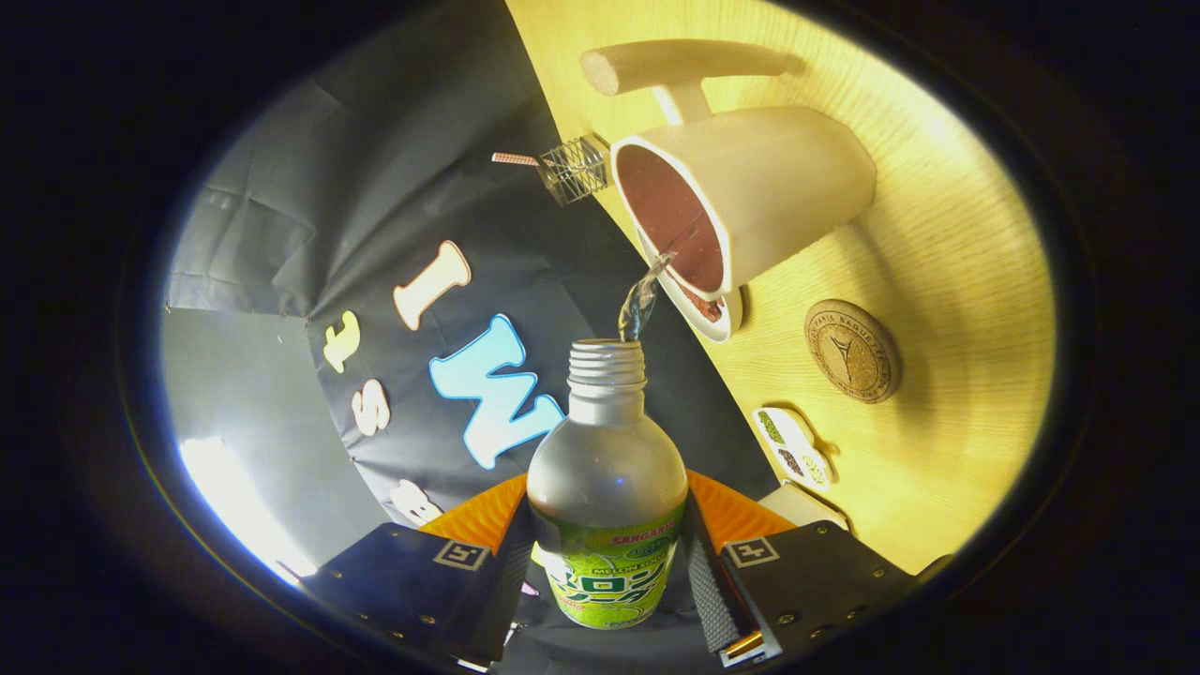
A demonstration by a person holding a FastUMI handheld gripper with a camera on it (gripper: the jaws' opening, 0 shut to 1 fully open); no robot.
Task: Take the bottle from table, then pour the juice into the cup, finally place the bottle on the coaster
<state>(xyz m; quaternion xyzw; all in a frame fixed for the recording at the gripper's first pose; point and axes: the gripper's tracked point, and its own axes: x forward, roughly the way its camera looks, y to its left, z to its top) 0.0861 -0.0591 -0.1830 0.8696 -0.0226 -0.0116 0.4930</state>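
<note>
Your gripper [607, 553] is clamped on one silver metal bottle with a green label [607, 487]: both fingers press against its labelled lower body, one on each side, and the bottle stands out ahead of them between the two. Its threaded neck is uncapped and points toward one white ceramic cup with a dark reddish inside [750, 202], which sits on the pale wooden table [947, 244] beyond the fingers. The whole scene is rolled in your view, so the table rises at a steep slant and the cup seems to lie over on its side with its mouth facing the bottle. One thin clear stream of liquid [642, 300] runs from the bottle's mouth up to the near rim of the cup. One white saucer [708, 314] shows under the cup's near edge, touching it. One round cork coaster with a printed emblem [851, 351] lies flat on the table just beside the cup, apart from it and bare. Near the coaster, closer to your fingers, rests one small white oval dish with dark and green patches [793, 446]. Past the cup, at the table's edge, stands one small wire-mesh holder [574, 169].
</note>
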